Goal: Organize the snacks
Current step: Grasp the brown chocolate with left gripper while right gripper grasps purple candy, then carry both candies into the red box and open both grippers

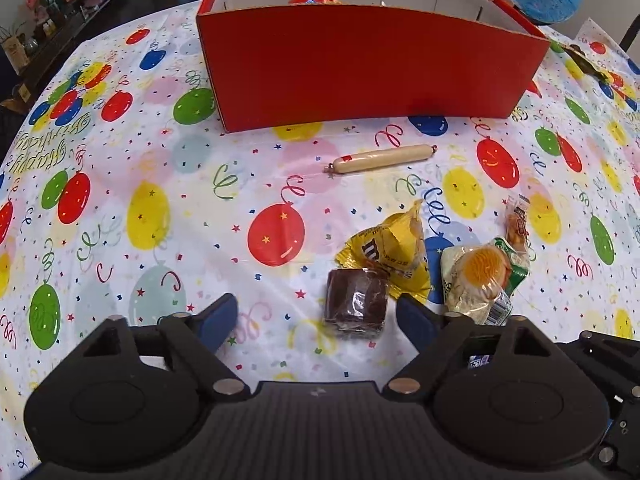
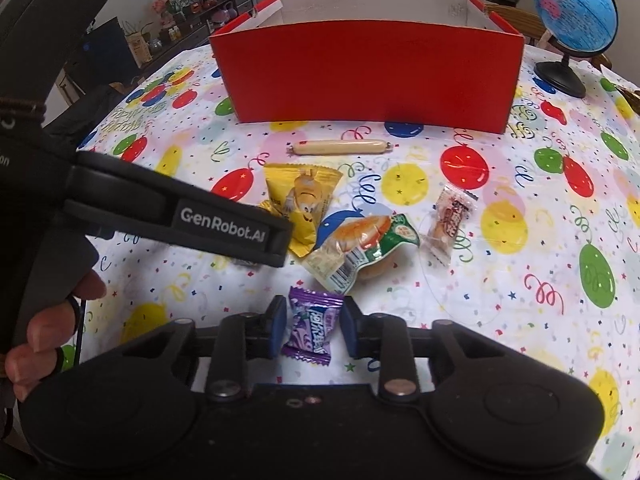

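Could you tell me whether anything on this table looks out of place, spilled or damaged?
Nothing looks spilled or damaged. The snacks simply lie loose in front of the red box: a sausage stick, a yellow packet, a bun pack, a brown cake and a purple candy. The globe is no snack.

Both grippers are matte black with blue-padded fingers (image 2: pixel 278 326), silver pivot screws and white "GenRobot.AI" lettering.
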The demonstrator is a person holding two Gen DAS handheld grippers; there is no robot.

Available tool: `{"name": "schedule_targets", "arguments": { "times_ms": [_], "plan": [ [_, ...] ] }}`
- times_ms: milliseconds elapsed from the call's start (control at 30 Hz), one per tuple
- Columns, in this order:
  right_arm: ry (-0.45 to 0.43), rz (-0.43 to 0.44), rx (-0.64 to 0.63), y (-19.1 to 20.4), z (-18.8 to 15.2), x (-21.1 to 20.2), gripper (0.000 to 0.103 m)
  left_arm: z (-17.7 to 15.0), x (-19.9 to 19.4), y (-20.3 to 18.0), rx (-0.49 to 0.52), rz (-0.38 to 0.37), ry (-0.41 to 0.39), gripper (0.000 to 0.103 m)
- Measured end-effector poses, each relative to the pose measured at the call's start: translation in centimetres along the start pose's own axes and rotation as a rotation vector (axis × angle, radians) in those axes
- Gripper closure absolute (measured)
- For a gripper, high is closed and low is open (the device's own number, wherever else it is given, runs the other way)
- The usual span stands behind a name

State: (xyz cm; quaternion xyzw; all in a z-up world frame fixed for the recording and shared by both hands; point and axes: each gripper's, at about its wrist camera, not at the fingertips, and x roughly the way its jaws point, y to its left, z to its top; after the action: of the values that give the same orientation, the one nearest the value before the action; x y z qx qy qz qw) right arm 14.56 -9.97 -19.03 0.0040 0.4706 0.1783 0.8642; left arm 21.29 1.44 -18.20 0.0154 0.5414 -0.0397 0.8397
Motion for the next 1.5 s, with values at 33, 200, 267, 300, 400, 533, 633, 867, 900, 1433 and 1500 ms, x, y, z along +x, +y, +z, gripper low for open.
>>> {"name": "schedule_targets", "arguments": {
  "times_ms": [33, 200, 267, 300, 400, 533, 633, 867, 900, 1433, 1500],
  "plan": [
    [-0.001, -0.001, 0.005, -0.1, -0.1, 0.0, 0.078, 0.0, 0.0, 0.0, 0.0, 0.001, 0.0, 0.026],
    [-0.013, -0.014, 0.034, -0.5, -0.4, -0.5, 0.078, 0.2, -0.2, -0.3, 0.003, -0.023, -0.007, 0.058],
    [-0.018, -0.017, 0.051, -0.7, -0.6, -0.7, 0.078, 0.2, -0.3, -0.3, -0.001, -0.026, -0.008, 0.067],
    [-0.021, -0.019, 0.06, -0.9, -0.7, -0.9, 0.078, 0.2, -0.5, -0.3, -0.005, -0.028, -0.01, 0.07],
    [-0.034, -0.027, 0.094, -1.4, -1.0, -1.4, 0.079, 0.0, -0.6, 0.1, -0.02, -0.026, -0.004, 0.07],
    [-0.051, -0.04, 0.131, -1.8, -1.4, -2.1, 0.079, -0.4, -1.1, 0.9, -0.047, -0.027, 0.002, 0.07],
    [-0.072, -0.051, 0.149, -1.8, -1.6, -2.8, 0.079, -0.7, -2.0, 1.4, -0.058, -0.032, -0.006, 0.07],
    [-0.147, -0.075, 0.175, -1.5, -1.2, -5.2, 0.079, -0.9, -5.3, 2.1, -0.067, -0.04, -0.059, 0.07],
    [-0.159, -0.076, 0.179, -1.5, -1.1, -5.6, 0.079, -0.9, -5.8, 2.2, -0.069, -0.043, -0.067, 0.07],
    [-0.336, -0.077, 0.122, -0.4, 3.0, -12.2, 0.079, 1.4, -13.5, 1.9, -0.067, -0.1, -0.23, 0.07],
    [-0.353, -0.073, 0.116, -0.5, 3.8, -12.8, 0.079, 2.0, -14.4, 1.8, -0.066, -0.108, -0.253, 0.07]
  ]
}}
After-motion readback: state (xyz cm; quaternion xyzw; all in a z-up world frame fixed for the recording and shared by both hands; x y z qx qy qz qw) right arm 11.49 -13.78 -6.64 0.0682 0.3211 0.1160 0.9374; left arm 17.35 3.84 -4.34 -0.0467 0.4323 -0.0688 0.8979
